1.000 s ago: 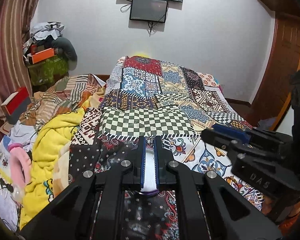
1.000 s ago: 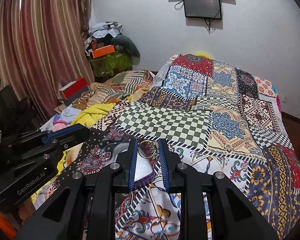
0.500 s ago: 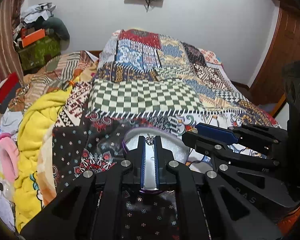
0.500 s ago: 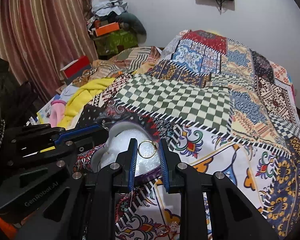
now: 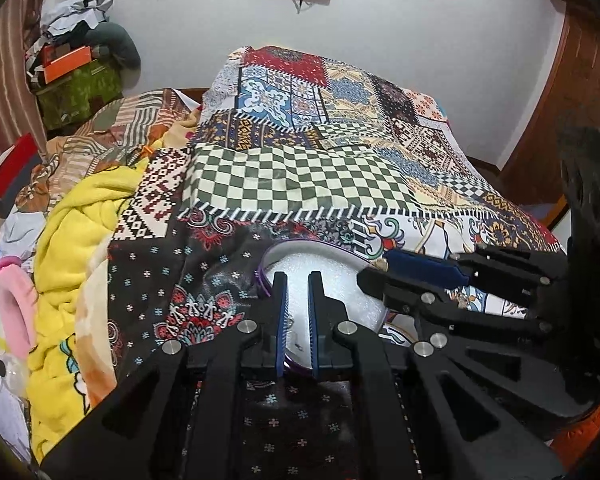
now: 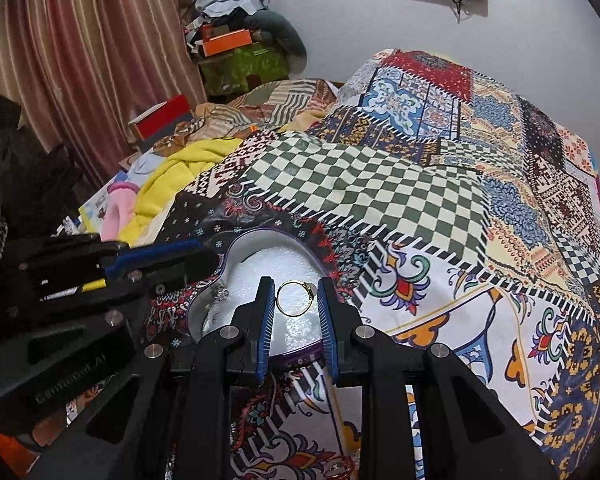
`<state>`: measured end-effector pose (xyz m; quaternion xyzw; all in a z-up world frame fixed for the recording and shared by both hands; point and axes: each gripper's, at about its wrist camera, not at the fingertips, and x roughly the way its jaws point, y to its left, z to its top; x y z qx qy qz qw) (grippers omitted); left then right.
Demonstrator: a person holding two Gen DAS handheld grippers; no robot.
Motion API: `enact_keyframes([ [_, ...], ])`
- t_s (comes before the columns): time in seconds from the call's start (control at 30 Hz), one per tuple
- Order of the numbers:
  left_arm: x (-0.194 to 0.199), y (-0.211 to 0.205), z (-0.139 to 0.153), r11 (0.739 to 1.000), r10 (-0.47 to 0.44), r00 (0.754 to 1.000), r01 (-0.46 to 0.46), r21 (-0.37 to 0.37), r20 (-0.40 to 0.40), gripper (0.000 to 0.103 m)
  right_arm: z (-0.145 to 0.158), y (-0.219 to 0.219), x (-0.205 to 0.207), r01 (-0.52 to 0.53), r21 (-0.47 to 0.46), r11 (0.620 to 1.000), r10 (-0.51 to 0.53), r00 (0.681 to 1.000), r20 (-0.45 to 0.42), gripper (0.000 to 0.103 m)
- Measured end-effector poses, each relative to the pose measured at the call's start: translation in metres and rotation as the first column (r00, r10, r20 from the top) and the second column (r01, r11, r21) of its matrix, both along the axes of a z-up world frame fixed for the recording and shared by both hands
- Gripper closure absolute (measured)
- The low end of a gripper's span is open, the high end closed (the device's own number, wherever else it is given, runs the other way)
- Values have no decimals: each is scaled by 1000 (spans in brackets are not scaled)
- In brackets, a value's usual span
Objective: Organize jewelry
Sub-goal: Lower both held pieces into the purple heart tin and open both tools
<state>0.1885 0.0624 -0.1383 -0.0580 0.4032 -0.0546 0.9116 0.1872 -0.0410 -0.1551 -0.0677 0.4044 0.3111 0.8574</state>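
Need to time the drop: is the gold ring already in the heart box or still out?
Out. The gold ring is pinched in the right claw, above the white lining of the open heart box.

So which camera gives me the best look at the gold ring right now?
The right wrist view: the gold ring sits between the right gripper fingers, whole loop visible above the white-lined box. In the left wrist view the right gripper appears side-on and the ring cannot be made out.
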Motion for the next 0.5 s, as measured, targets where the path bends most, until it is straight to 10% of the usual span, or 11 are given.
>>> enact_keyframes([
  [0.5, -14, 11, 30, 999, 40, 998, -40, 13, 48, 90, 27, -22, -4, 67, 35, 997, -68, 998, 19, 65],
])
